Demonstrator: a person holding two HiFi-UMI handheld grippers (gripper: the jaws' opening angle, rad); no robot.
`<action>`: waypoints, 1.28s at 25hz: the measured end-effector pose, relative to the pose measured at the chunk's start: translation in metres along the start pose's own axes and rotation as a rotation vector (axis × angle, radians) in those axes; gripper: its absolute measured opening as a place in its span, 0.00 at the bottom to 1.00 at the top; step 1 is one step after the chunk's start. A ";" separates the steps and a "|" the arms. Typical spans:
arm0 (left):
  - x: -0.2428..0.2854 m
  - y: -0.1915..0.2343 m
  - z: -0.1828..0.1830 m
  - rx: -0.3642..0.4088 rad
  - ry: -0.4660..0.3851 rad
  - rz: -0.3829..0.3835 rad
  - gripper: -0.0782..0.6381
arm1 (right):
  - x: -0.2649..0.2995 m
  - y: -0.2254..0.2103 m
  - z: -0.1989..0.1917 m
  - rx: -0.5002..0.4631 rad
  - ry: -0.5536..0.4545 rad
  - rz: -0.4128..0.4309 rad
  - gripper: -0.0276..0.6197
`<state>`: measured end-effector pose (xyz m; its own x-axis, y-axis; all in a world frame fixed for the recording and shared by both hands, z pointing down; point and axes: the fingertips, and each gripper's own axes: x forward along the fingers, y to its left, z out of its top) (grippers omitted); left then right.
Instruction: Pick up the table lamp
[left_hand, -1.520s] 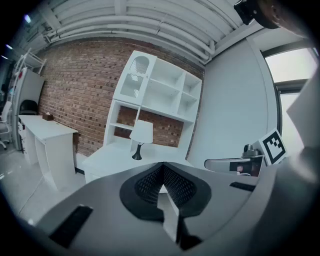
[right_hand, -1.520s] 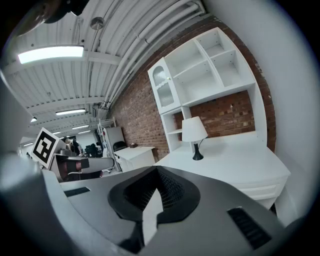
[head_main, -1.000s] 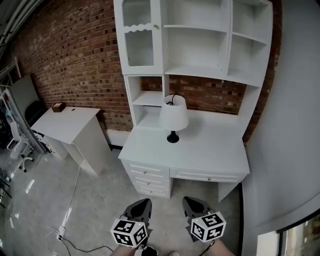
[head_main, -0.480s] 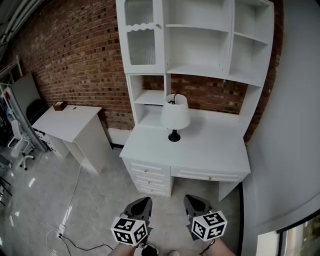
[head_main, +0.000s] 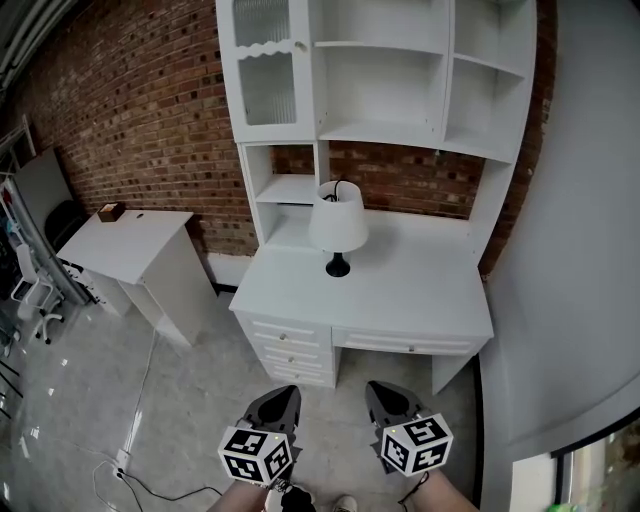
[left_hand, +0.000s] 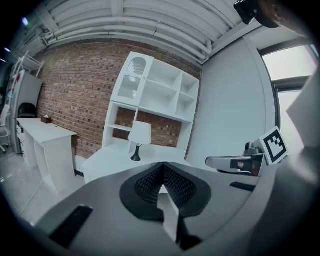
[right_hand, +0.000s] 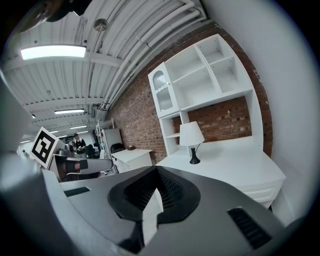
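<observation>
The table lamp (head_main: 337, 222), with a white shade and a black base, stands upright on the white desk (head_main: 420, 300) near its back left. Its cord runs behind the shade. Both grippers hang low over the floor, well short of the desk's front. My left gripper (head_main: 281, 404) and right gripper (head_main: 385, 398) are side by side, both shut and empty. The left gripper view shows its jaws (left_hand: 162, 169) closed, with the lamp (left_hand: 139, 135) far ahead. In the right gripper view the jaws (right_hand: 156, 173) are closed too, and the lamp (right_hand: 191, 135) is distant.
A white hutch with shelves (head_main: 385, 85) rises over the desk against a brick wall. Drawers (head_main: 290, 350) fill the desk's left front. A smaller white table (head_main: 130, 245) stands to the left, and a cable with a plug strip (head_main: 125, 462) lies on the floor. A grey wall (head_main: 580, 250) closes off the right.
The head view has shifted a little, so the desk and lamp now sit slightly further left. Both grippers keep their places and stay shut.
</observation>
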<state>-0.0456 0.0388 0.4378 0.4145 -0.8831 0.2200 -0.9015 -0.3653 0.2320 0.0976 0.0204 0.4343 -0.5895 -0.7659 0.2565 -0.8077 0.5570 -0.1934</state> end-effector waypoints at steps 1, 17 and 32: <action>0.001 -0.002 0.001 0.002 0.000 -0.001 0.11 | -0.002 -0.002 0.000 0.002 0.000 -0.002 0.08; 0.019 0.010 0.016 0.022 0.008 -0.012 0.11 | 0.024 -0.011 0.011 0.046 -0.017 -0.012 0.08; 0.062 0.066 0.039 0.022 0.003 -0.066 0.11 | 0.083 -0.014 0.032 0.040 -0.033 -0.078 0.08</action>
<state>-0.0846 -0.0514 0.4298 0.4737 -0.8559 0.2073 -0.8745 -0.4295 0.2253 0.0601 -0.0620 0.4277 -0.5235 -0.8171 0.2413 -0.8501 0.4820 -0.2122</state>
